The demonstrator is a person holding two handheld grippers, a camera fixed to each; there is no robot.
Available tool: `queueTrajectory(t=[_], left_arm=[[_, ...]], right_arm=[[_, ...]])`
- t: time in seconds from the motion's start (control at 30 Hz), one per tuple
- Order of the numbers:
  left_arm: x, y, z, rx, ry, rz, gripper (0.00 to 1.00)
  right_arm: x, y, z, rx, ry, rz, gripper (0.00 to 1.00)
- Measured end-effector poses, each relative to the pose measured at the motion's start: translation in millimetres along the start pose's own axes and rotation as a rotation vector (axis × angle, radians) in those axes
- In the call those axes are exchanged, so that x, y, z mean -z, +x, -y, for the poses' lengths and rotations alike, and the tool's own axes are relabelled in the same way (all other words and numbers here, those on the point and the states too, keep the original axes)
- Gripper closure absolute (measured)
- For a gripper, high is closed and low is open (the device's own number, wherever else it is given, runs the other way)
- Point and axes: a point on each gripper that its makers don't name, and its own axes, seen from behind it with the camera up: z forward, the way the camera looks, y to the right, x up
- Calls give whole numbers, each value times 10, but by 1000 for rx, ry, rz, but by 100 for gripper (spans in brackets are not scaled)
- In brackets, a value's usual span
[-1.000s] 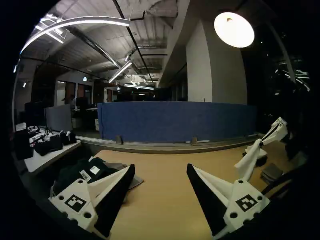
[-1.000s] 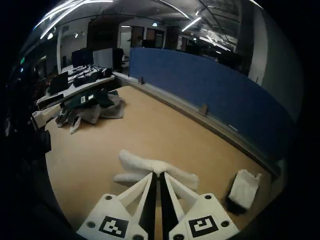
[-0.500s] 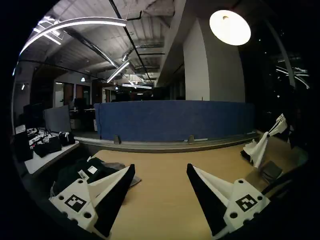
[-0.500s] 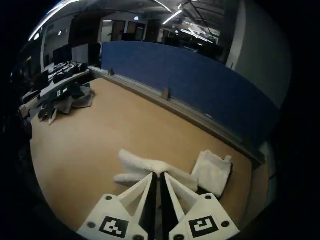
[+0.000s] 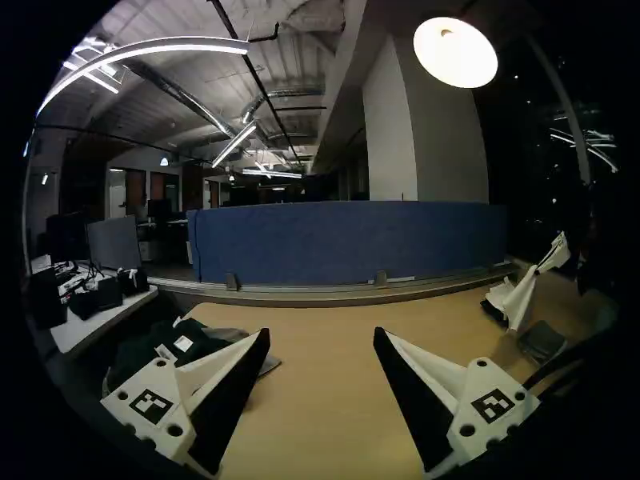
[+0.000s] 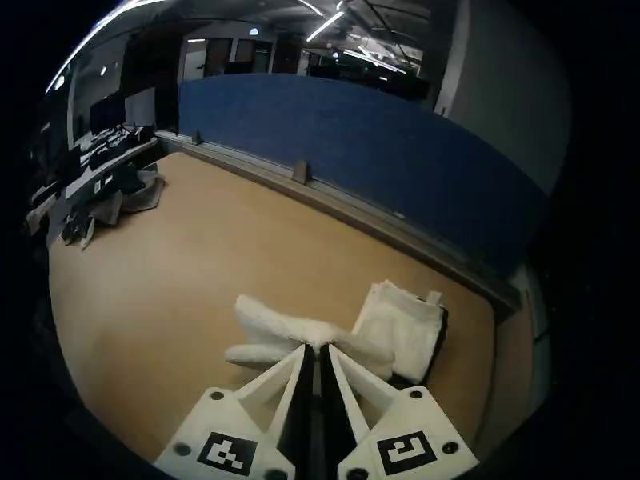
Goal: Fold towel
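Dim, glaring lamp [image 5: 455,51], warped edges

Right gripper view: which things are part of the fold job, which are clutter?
Job: white towel, pinched in the right gripper; folded towel nearby.
Clutter: dark clothes pile; blue divider.

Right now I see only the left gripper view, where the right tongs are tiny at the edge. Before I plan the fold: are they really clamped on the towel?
Observer: Yes. In the right gripper view the right tongs are shut on the white towel, which bunches out on both sides of the tips.
Operator: Anything beside it?
Observer: A folded white towel lies on a dark item, just right of the held one in that view.
Operator: Where on the desk?
Observer: Near the end of the desk, close to the blue divider.
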Motion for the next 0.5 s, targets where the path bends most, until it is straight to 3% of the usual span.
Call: queueTrajectory(t=[0.27, 0.5], left_arm=[[-30, 21, -29, -4, -2, 0, 4], [-32, 15, -46, -5, -7, 1, 4]], right_arm=[[2, -205, -40, -6, 0, 27, 95], [189, -651, -30, -50, -5, 68, 95]])
